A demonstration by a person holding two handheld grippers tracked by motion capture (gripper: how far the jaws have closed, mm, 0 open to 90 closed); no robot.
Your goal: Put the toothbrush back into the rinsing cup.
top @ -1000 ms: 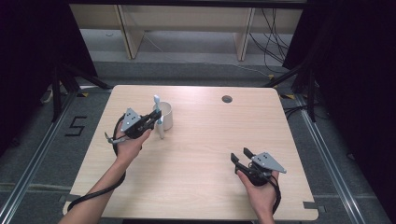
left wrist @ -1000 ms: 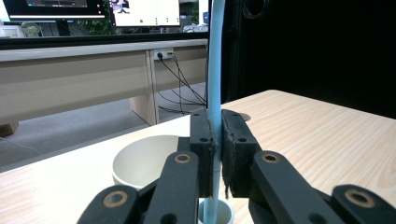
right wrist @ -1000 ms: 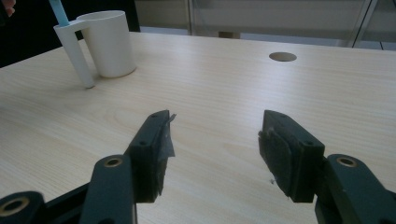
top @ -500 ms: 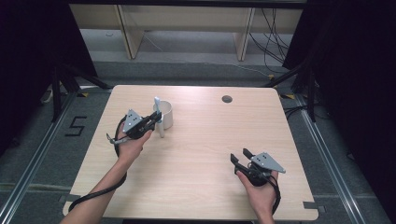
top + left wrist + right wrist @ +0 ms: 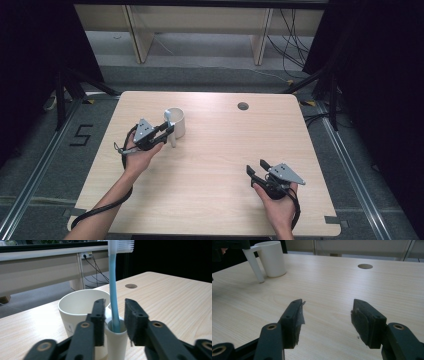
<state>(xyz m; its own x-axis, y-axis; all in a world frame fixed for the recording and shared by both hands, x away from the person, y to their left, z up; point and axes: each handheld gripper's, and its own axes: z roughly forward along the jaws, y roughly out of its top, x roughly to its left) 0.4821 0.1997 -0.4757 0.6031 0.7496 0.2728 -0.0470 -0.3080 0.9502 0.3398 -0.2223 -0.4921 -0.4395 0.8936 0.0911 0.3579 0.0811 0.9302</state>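
A white cup [image 5: 80, 305] stands on the table with a narrow white tube [image 5: 116, 340] joined to its side. A blue toothbrush [image 5: 113, 290] stands upright in that tube, bristles at the top. My left gripper [image 5: 113, 308] is level with the tube's mouth. Its jaws have just been opening, and the toothbrush handle stands between the pads with a gap on each side. In the high view the left gripper [image 5: 167, 131] is beside the cup [image 5: 177, 121]. My right gripper [image 5: 256, 168] rests open and empty near the front right, far from the cup [image 5: 272, 258].
The pale wooden table [image 5: 215, 165] has a round cable hole [image 5: 243, 106] at the back right. Bare wood lies between the two grippers. Cables trail from both grippers toward the front edge.
The left gripper's jaws have parted from the toothbrush handle. The top of the toothbrush sits lower by the cup than a second ago. The right gripper has stayed put.
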